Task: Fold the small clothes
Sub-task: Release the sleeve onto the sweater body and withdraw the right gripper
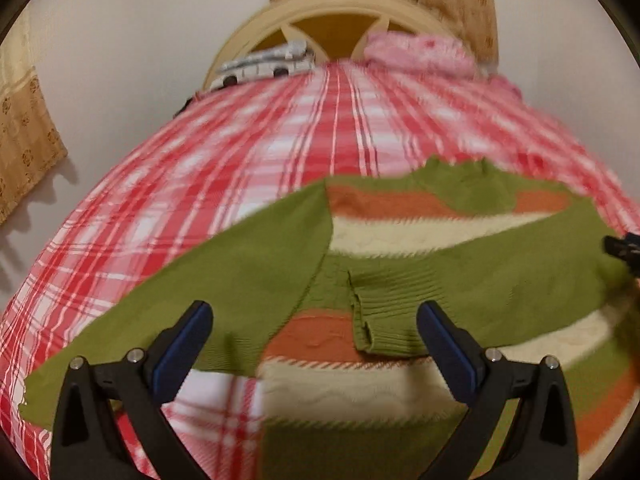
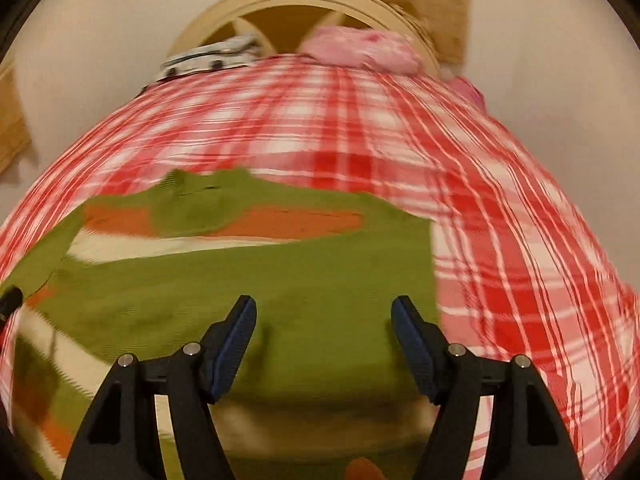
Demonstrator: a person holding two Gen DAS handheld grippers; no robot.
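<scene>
A small green knit sweater [image 1: 400, 280] with orange and cream stripes lies flat on a red and white plaid bedspread [image 1: 248, 168]. One sleeve [image 1: 460, 280] is folded across its chest, its ribbed cuff [image 1: 384, 324] near the middle. The other sleeve [image 1: 168, 304] stretches out to the left. My left gripper [image 1: 314, 320] is open and empty just above the cuff. My right gripper [image 2: 324, 316] is open and empty above the sweater's [image 2: 280, 280] folded right side. The right gripper's tip shows at the left wrist view's right edge [image 1: 624, 248].
A cream wooden headboard [image 1: 336, 12] stands at the far end of the bed, with a grey patterned pillow [image 1: 268, 64] and a pink pillow [image 1: 420, 54] before it. Beige curtains [image 1: 24, 136] hang on the walls. The bedspread [image 2: 500, 220] extends right of the sweater.
</scene>
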